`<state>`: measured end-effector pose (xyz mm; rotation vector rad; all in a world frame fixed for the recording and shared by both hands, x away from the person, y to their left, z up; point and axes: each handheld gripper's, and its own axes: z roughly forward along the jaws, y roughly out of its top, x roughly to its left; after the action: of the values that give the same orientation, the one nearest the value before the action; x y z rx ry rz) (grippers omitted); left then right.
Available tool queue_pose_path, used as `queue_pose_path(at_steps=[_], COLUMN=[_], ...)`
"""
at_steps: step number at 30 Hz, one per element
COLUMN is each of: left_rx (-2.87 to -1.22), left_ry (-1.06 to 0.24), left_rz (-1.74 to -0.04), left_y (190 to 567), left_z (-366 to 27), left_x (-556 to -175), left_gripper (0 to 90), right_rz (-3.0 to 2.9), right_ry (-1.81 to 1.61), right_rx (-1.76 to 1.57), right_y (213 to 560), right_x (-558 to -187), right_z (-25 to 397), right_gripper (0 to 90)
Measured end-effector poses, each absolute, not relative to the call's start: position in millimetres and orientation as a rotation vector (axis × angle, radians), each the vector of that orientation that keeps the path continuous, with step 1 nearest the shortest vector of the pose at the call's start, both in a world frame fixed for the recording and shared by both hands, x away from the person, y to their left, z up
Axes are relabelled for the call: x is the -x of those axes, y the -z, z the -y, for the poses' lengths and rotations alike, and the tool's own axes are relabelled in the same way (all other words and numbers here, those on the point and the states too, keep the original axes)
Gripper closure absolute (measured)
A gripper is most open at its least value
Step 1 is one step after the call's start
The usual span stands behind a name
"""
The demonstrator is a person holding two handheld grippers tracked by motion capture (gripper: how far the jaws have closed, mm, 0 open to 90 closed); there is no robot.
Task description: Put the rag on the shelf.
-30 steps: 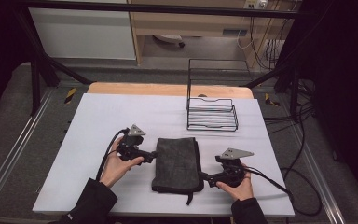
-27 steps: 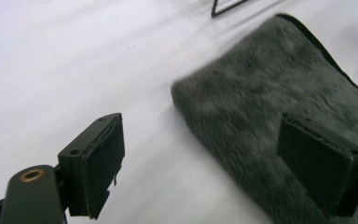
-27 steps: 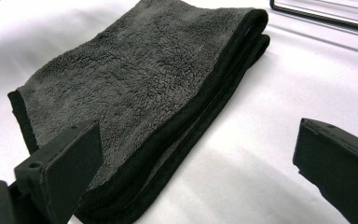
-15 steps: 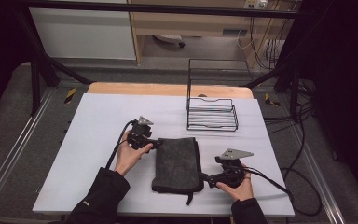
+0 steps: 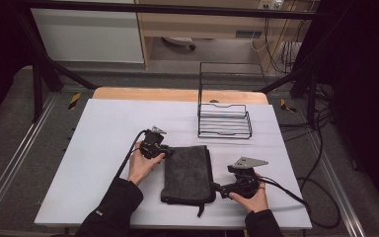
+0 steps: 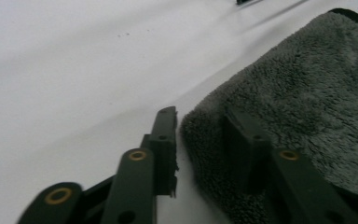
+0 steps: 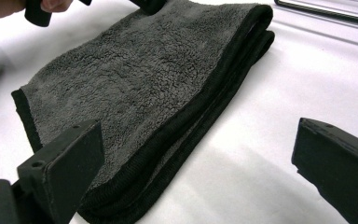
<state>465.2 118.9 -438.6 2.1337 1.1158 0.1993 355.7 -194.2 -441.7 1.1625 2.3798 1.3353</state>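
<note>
A folded dark grey towel (image 5: 187, 173) lies flat on the white table (image 5: 103, 128), with a black hem and a loop at its near edge. My left gripper (image 5: 165, 151) is at the towel's far left corner. In the left gripper view it (image 6: 200, 133) is open, one jaw on the bare table and the other resting on the towel (image 6: 307, 93), with the fluffy edge between them. My right gripper (image 5: 218, 188) sits by the towel's near right side. Its jaws (image 7: 198, 140) stand wide open, pointing at the folded edge of the towel (image 7: 135, 88) without touching it.
A black wire basket (image 5: 224, 121) with a tall back frame stands on the table beyond the towel, to the right. Cables trail from both grippers across the table. A wooden strip (image 5: 177, 94) borders the far edge. Bare table lies at the left.
My left gripper has moved forward and to the right, from beside the towel's left side to its far left corner. The right gripper and the towel have stayed put.
</note>
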Motion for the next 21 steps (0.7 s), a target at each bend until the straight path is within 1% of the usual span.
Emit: queue_pose_path(at_steps=[6, 11, 14, 21], left_rx=[-2.155, -2.143, -2.154, -2.143], left_ry=[-0.226, -0.212, -0.231, -0.226], left_rz=[-1.108, -1.114, -1.107, -1.102], left_y=[439.8, 441.8, 441.7, 442.9], left_z=[-114.7, -114.3, -113.1, -113.9], left_x=[-462.6, -462.4, -461.1, -461.3], left_gripper=[72.7, 75.3, 76.3, 77.1], right_rz=[-2.367, -2.341, -2.31, -2.283], right_ry=[-1.348, -1.368, -1.383, -1.346], right_rx=[-1.177, -1.187, -1.203, -1.214], right_y=[440.1, 437.8, 433.8, 427.5], right_x=[-358.4, -364.4, -371.6, -395.5], right_z=[194.9, 196.1, 196.4, 185.7], right_gripper=[3.3, 3.6, 3.1, 3.1])
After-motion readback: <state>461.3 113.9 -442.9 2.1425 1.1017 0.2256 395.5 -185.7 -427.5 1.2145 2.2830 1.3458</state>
